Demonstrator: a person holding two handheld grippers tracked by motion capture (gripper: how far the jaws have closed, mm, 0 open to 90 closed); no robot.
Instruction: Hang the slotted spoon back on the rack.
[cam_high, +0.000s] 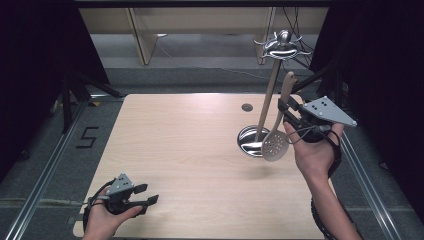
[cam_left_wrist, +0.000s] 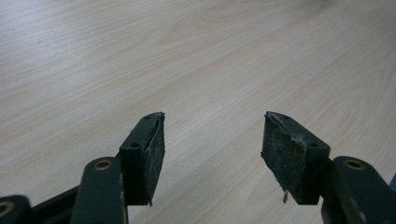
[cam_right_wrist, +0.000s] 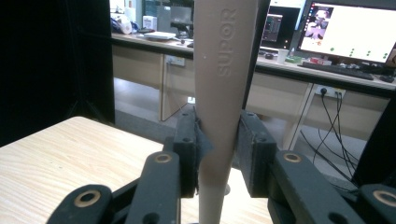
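Over at the right side of the pale wooden table (cam_high: 190, 150), the person's right gripper (cam_high: 289, 111) is held up in the air, its two black jaws pinching the handle of a beige plastic slotted spoon (cam_high: 276, 140). From the right gripper view the grip is plain: both pads press against the narrow part of the handle (cam_right_wrist: 219, 116), which stands nearly upright between them and carries raised lettering higher up. The spoon hangs with its round perforated bowl downward, clear of the tabletop and just in front of a shiny round metal base (cam_high: 250, 141) that sits on the table. From that base a slim wooden pole (cam_high: 267, 95) rises, leaning slightly, to a metal crown of hooks (cam_high: 283, 46) at the top; the spoon's handle end is near the pole but below the hooks, and I cannot tell whether the two touch. Down at the near left corner of the table, well apart from all this, the left gripper (cam_high: 149, 194) rests low in the person's hand, its jaws spread wide with nothing but bare wood grain between them.
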